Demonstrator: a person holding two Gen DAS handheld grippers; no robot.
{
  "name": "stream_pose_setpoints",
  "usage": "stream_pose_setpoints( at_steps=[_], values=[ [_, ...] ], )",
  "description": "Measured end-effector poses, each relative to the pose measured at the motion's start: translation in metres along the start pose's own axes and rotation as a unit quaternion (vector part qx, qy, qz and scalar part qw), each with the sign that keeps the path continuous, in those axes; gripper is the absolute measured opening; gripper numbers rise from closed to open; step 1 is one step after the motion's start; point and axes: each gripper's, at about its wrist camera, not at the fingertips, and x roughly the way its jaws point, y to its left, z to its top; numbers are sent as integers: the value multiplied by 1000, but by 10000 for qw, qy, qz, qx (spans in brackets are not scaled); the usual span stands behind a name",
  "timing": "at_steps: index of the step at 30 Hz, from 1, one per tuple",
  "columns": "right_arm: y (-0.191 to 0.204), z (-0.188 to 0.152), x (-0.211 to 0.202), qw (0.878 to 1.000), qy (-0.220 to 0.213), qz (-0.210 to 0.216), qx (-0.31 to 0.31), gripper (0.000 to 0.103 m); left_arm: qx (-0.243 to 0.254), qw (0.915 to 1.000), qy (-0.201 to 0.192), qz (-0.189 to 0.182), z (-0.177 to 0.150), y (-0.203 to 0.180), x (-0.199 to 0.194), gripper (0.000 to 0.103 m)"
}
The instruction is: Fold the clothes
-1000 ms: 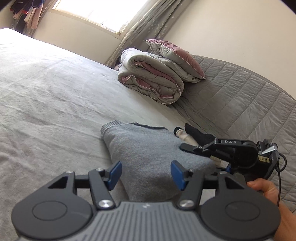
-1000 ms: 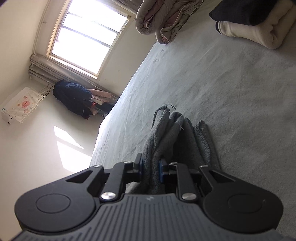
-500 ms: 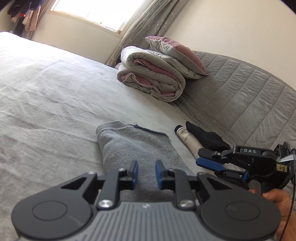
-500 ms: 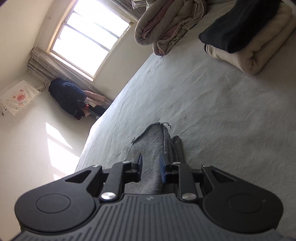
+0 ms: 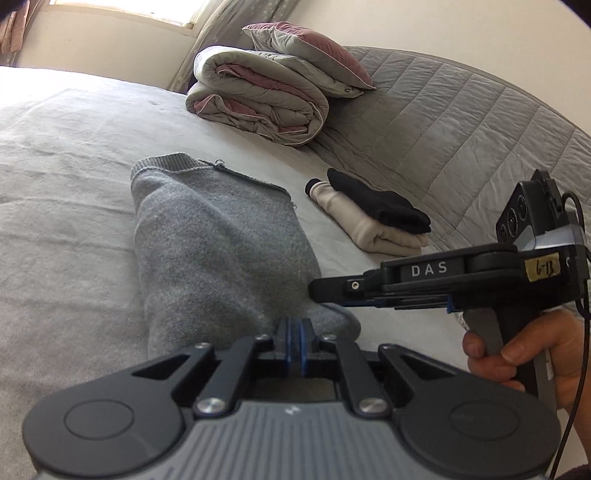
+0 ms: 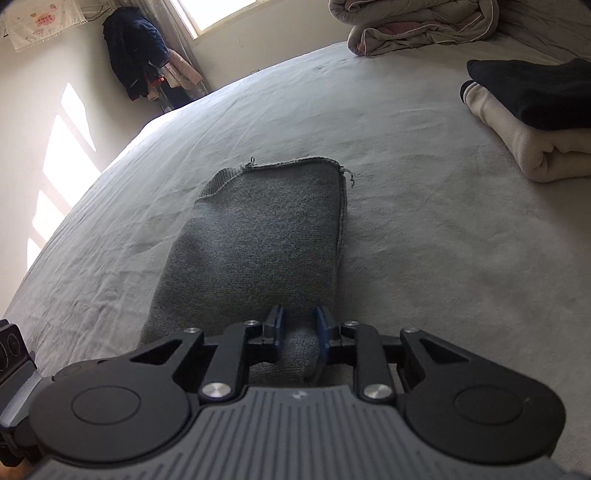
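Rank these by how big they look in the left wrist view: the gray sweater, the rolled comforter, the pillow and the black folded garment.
1. Gray sweater, though it lies nearest the camera, which flatters it.
2. Rolled comforter.
3. Pillow.
4. Black folded garment.

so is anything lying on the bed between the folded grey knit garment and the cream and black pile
Nothing visible: only bare grey bedsheet lies between the folded grey knit garment and the stack of folded cream and black clothes.

Grey bed (image 6: 424,266), sunlit window (image 6: 218,11), cream walls (image 5: 461,33)
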Motion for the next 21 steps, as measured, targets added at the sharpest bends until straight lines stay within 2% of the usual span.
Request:
stream_pose_setpoints(
  at_steps=[2,3,4,5,6,7,10,12,14,16,19,21],
  values=[
    [-5,5,-4,9996,-67,165,206,25,-142,9998,67,-131,6,4,-6,8],
    [-10,6,-5,9989,-97,233,383,26,-322,9991,79,-257,10,7,-9,13],
    [-14,8,-7,9978,-126,299,575,31,-505,9980,79,-382,14,12,-13,17],
    [-19,9,-9,9963,-155,364,766,41,-705,9962,39,-502,17,17,-17,30],
    [-23,10,-10,9941,-196,415,987,46,-916,9940,-47,-593,21,22,-21,42],
    [-26,12,-11,9912,-240,464,1214,50,-1084,9921,-169,-613,25,27,-25,45],
    [-36,14,-13,9821,-306,647,1744,50,-1337,9895,-389,-389,38,39,-30,52],
    [-40,14,-13,9786,-318,719,1902,51,-1385,9894,-417,-87,47,48,-26,65],
    [-40,14,-14,9785,-291,667,1929,51,-1318,9905,-240,324,56,60,-14,75],
    [-39,13,-14,9789,-232,667,1920,51,-1418,9885,-53,527,61,78,3,75],
    [-38,11,-13,9791,-116,757,1885,54,-2000,9792,84,342,66,110,26,74],
    [-37,10,-11,9780,-48,796,1926,54,-2276,9737,-72,121,69,122,37,73]
  ],
)
